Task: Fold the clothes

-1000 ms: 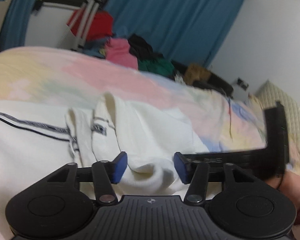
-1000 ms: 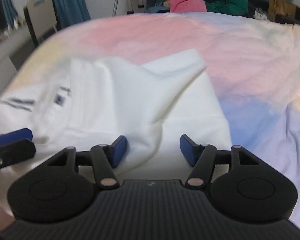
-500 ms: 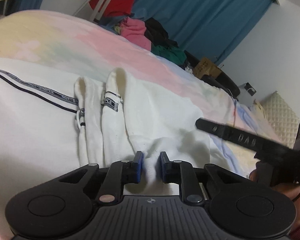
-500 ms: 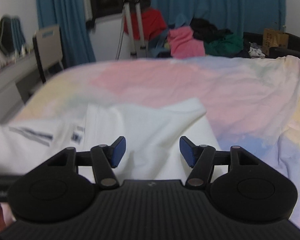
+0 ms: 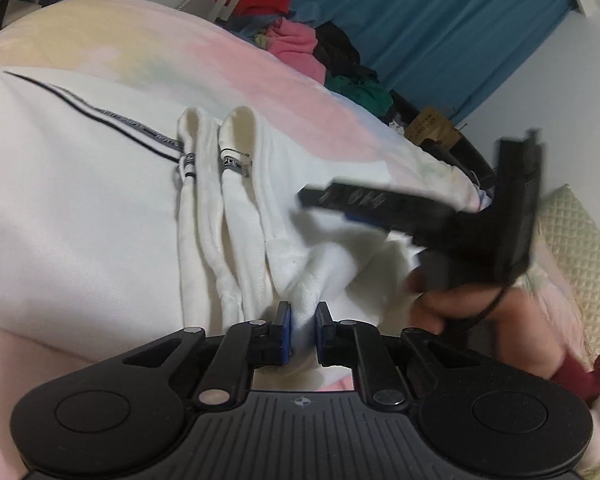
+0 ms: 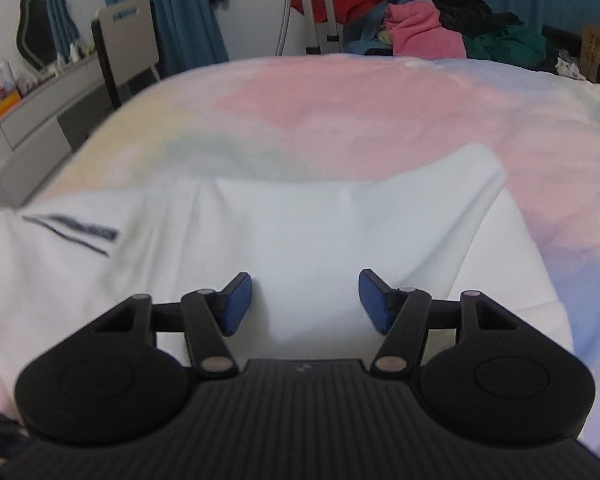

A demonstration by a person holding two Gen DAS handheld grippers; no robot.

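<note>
Since a second ago the left tool (image 5: 300, 330) has closed from wide open onto a fold of the white garment (image 5: 100, 220); its blue pads now pinch the near hem. Right tool (image 6: 305, 303) stays open, nothing between its pads, hovering over the garment's plain white panel (image 6: 320, 232). From the left wrist view the right tool (image 5: 440, 220) sits blurred to the right of the pinch point, person's hand (image 5: 480, 320) under it. Garment lies spread on the pastel bed cover (image 6: 380, 112), dark stripe (image 5: 100, 114) at its left side. Clothes pile (image 6: 440, 32) beyond the bed's far edge, blue curtain (image 5: 440, 32) behind it.
</note>
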